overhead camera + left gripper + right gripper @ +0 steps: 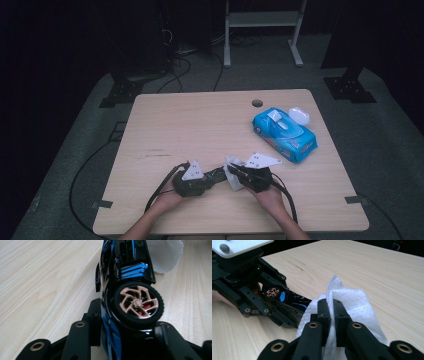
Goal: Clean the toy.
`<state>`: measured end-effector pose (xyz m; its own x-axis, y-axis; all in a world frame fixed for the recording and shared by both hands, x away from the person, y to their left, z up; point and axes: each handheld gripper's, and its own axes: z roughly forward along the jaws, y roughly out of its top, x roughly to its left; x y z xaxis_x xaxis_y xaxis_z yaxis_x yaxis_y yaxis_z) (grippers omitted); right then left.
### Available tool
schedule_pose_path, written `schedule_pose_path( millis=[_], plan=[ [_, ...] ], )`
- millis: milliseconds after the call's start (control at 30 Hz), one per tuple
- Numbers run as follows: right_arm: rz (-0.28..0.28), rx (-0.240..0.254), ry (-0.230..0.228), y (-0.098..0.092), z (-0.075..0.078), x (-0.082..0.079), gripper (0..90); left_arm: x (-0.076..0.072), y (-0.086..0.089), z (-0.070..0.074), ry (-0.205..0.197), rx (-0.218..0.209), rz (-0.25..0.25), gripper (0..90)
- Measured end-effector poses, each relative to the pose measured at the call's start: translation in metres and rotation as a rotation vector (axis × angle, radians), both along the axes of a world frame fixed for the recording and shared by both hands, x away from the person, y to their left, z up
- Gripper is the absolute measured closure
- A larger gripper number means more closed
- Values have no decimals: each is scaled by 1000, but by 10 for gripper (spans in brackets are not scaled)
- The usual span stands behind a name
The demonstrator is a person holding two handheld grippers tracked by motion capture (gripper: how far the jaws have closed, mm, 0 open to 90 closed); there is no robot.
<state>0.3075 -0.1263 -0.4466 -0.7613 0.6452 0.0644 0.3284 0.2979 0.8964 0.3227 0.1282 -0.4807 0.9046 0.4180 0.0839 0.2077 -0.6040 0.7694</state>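
A black and blue toy car (125, 265) with a bronze-spoked wheel (138, 302) is clamped between the jaws of my left gripper (127, 322), low over the wooden table (190, 120). In the high view the left gripper (212, 176) points right, near the front edge. My right gripper (330, 307) is shut on a white wipe (352, 300), and the wipe touches the far end of the car (292, 300). The right gripper (235, 172) faces the left one, with the wipe (232, 165) bunched between them.
A blue pack of wet wipes (285, 135) lies at the right of the table, its white lid (299, 115) flipped open. A round cable hole (257, 103) sits near the far edge. Cables trail off the front edge. A white frame (262, 20) stands on the floor beyond.
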Motion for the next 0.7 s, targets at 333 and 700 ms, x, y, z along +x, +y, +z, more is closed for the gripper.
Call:
schedule_pose_path(
  millis=[333, 700],
  plan=[
    [-30, 20, 33, -13, 2, 3, 856, -8, -1, 12, -49, -72, 7, 639],
    [-53, 39, 51, -19, 1, 6, 857, -10, -1, 23, -88, -142, 5, 641]
  ],
)
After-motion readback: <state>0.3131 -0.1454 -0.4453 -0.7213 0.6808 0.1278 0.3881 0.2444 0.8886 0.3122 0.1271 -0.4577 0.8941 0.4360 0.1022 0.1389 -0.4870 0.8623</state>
